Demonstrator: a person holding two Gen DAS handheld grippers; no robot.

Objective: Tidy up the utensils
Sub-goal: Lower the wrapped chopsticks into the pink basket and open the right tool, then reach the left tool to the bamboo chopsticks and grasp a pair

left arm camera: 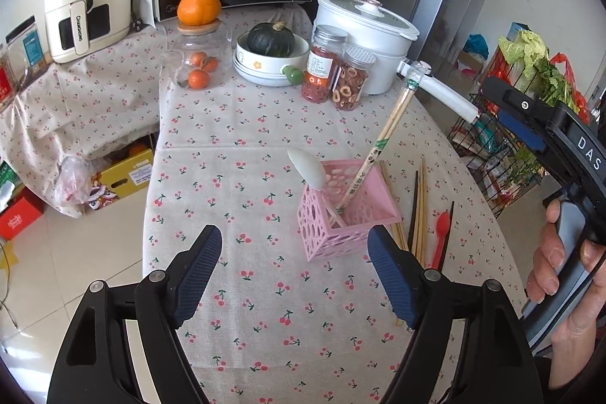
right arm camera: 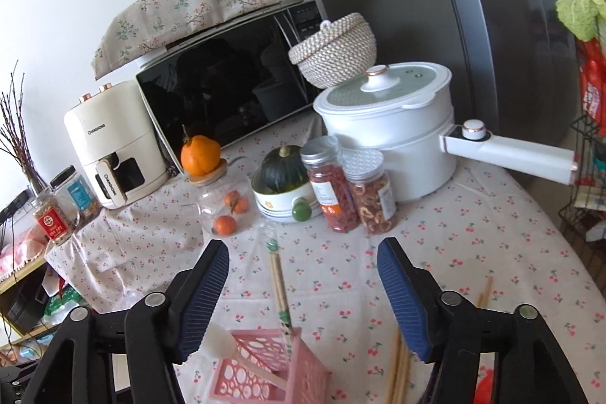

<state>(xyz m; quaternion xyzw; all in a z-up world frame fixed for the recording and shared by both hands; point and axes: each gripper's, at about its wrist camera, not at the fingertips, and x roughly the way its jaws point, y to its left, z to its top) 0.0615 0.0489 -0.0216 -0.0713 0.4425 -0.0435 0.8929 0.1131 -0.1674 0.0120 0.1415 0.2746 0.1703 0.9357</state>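
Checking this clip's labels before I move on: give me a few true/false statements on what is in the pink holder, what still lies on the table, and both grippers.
1. A white spoon stands in the pink holder. True.
2. The red spoon is in the holder. False: it lies on the tablecloth beside the holder, next to loose chopsticks.
3. The right gripper clamps the wrapped chopsticks. False: its jaws are open; the chopsticks lean in the holder untouched.
4. The left gripper is open and empty. True.
5. The holder lies tipped over. False: it stands upright.
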